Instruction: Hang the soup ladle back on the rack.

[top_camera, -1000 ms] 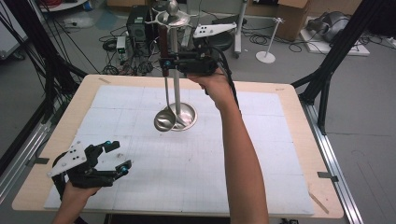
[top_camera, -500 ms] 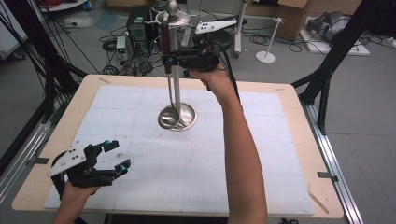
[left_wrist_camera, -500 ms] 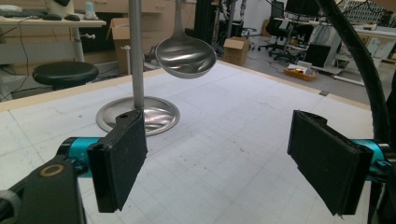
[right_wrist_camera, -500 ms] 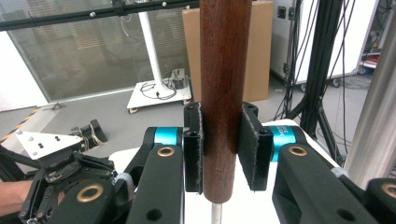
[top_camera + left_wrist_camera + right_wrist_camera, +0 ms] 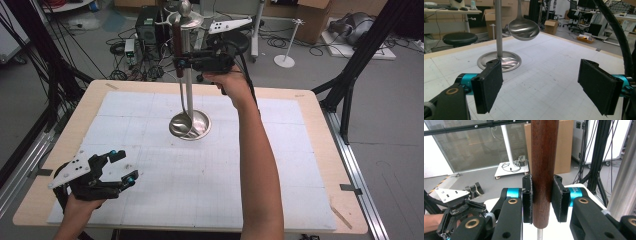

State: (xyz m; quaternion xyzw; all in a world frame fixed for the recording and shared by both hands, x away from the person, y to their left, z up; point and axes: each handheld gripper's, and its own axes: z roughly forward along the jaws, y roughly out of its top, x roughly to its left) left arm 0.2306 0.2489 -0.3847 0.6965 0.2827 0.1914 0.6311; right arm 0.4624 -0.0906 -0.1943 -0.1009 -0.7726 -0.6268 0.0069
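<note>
A ladle hangs upright, and my right gripper (image 5: 183, 62) is shut on its brown wooden handle (image 5: 176, 44) high above the table's far middle. In the right gripper view the pads clamp the wooden handle (image 5: 544, 170) from both sides. The ladle's steel bowl (image 5: 180, 124) hovers just over the round base (image 5: 199, 131) of a metal stand, close beside its pole (image 5: 190, 85). In the left gripper view the ladle bowl (image 5: 524, 28) floats next to the stand pole (image 5: 498, 25). My left gripper (image 5: 120, 167) rests open and empty near the front left corner.
A white gridded mat (image 5: 210, 175) covers the wooden table (image 5: 320, 100). My right forearm (image 5: 257, 165) stretches across the middle of the table. Black frame legs, cables and a stool stand on the floor beyond the far edge.
The ladle has shifted slightly right, so its bowl now hangs closer over the stand's base. The left gripper has stayed where it was.
</note>
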